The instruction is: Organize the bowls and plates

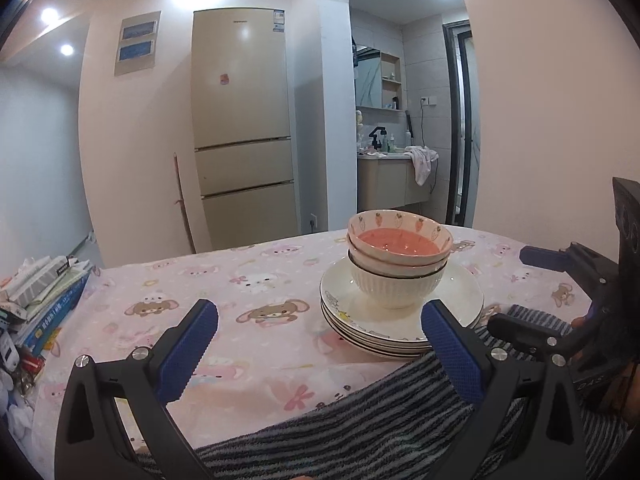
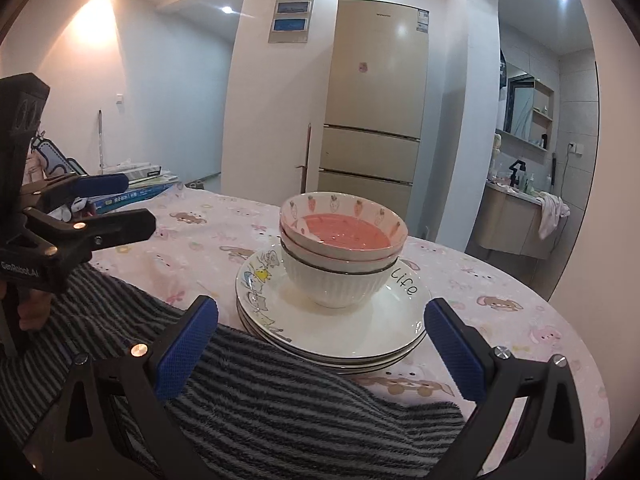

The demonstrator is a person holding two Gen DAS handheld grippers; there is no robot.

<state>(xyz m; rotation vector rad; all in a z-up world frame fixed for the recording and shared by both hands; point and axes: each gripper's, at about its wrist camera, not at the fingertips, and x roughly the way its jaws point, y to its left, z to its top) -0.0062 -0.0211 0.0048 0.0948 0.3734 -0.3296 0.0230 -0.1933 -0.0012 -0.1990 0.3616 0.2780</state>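
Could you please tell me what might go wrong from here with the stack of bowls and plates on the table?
1. The three nested bowls sit off-centre on the plate stack; lifting or nudging the plates could probably tip them.
2. The plate stack partly overlaps the striped grey cloth, so it may rest unevenly and rock.
3. Both the left gripper and the right gripper are open and empty close by; a careless approach could knock the stack.

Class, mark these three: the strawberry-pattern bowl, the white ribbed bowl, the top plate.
strawberry-pattern bowl (image 2: 340, 206): right wrist view, on its inner rim band.
white ribbed bowl (image 2: 340, 286): right wrist view, on its outer wall.
top plate (image 1: 460, 286): left wrist view, on its bare right rim.
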